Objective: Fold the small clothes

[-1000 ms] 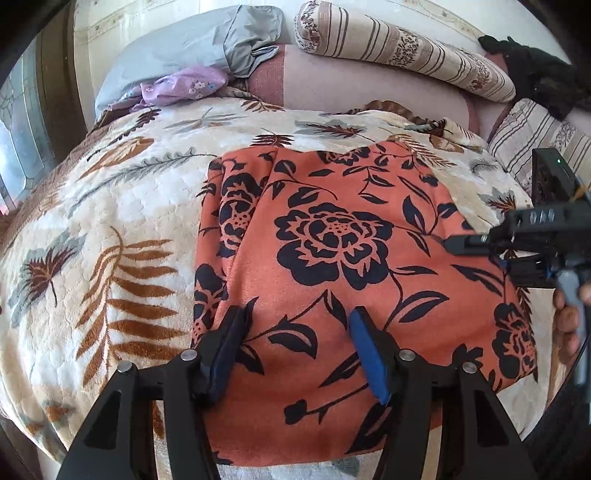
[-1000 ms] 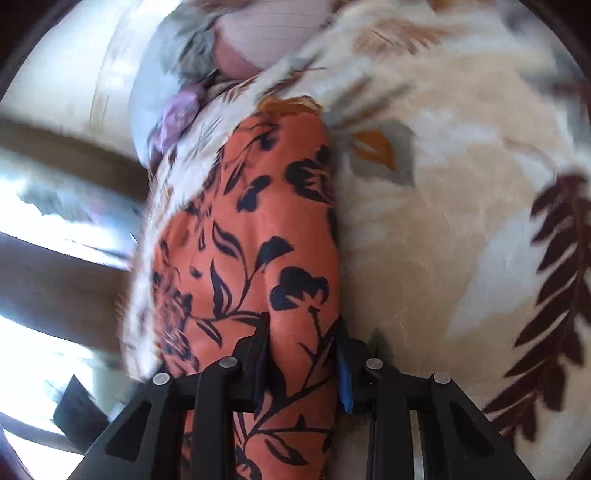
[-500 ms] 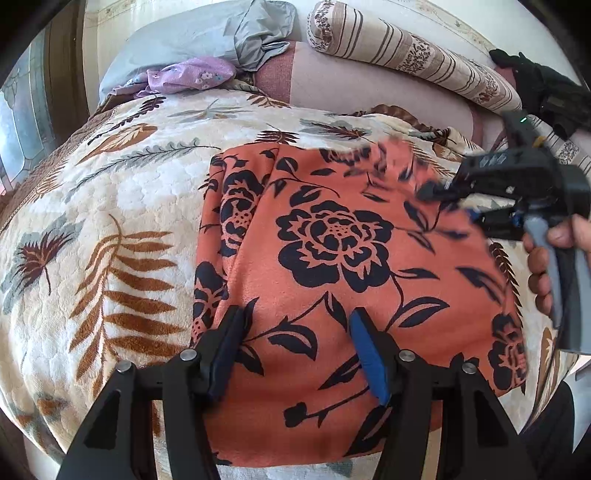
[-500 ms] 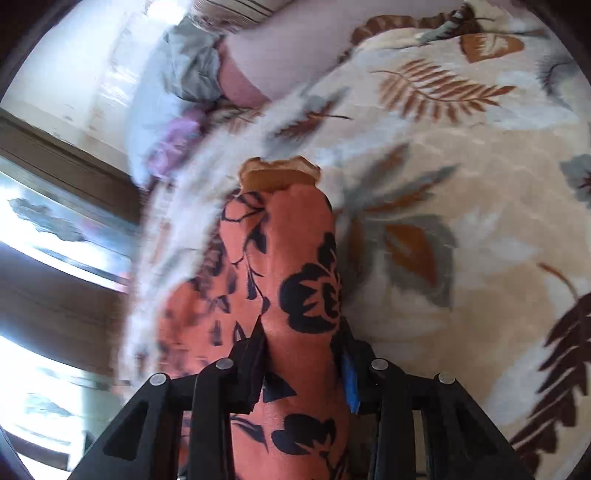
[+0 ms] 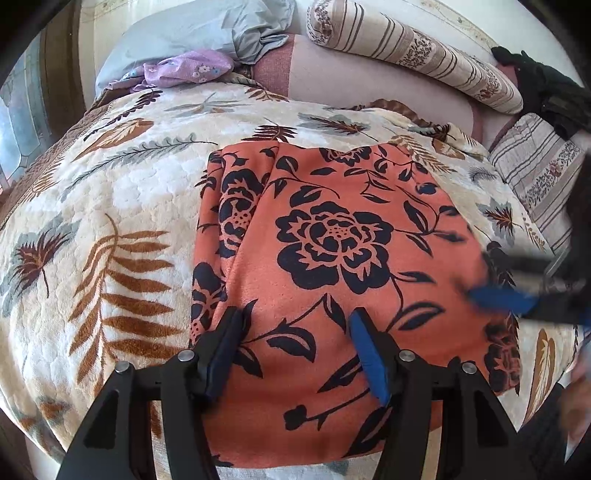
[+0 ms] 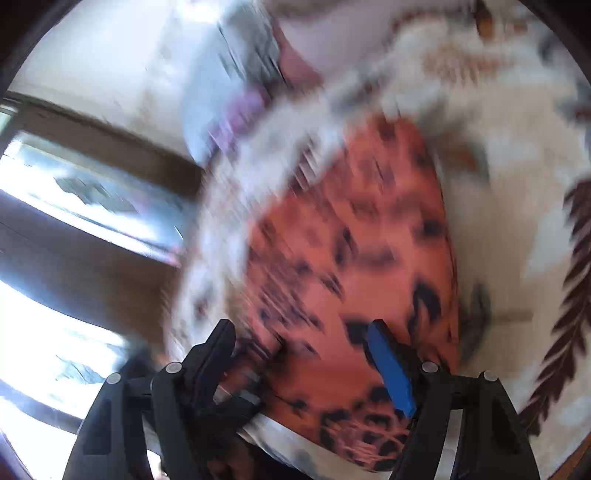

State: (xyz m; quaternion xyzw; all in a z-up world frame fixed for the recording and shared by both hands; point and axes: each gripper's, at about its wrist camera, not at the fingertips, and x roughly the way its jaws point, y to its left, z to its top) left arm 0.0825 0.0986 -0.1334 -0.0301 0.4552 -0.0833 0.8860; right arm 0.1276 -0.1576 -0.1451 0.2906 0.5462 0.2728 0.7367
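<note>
The orange garment (image 5: 332, 258) with dark flower print lies flat on the bed, on top of a cream blanket (image 5: 110, 221) with brown and grey leaf patterns. It looks folded, with one extra layer showing along its left side as a narrow strip. The left tool (image 5: 295, 347) is over the near part of the garment, its two fingers spread wide, and nothing is between them except the cloth below. I cannot tell if the fingertips touch the cloth. The right tool (image 6: 301, 354) is also wide, with the blue pad of one finger (image 6: 388, 369) clearly visible; it holds nothing, and the orange garment (image 6: 351, 258) lies under it. The right wrist view is strongly blurred, so small details there are not readable. In the left wrist view the right tool (image 5: 517, 295) appears as a blurred dark shape at the right edge of the garment. At the head of the bed there are a striped pillow (image 5: 406, 48), a grey cloth (image 5: 207, 33) and a purple cloth (image 5: 184, 68).
</note>
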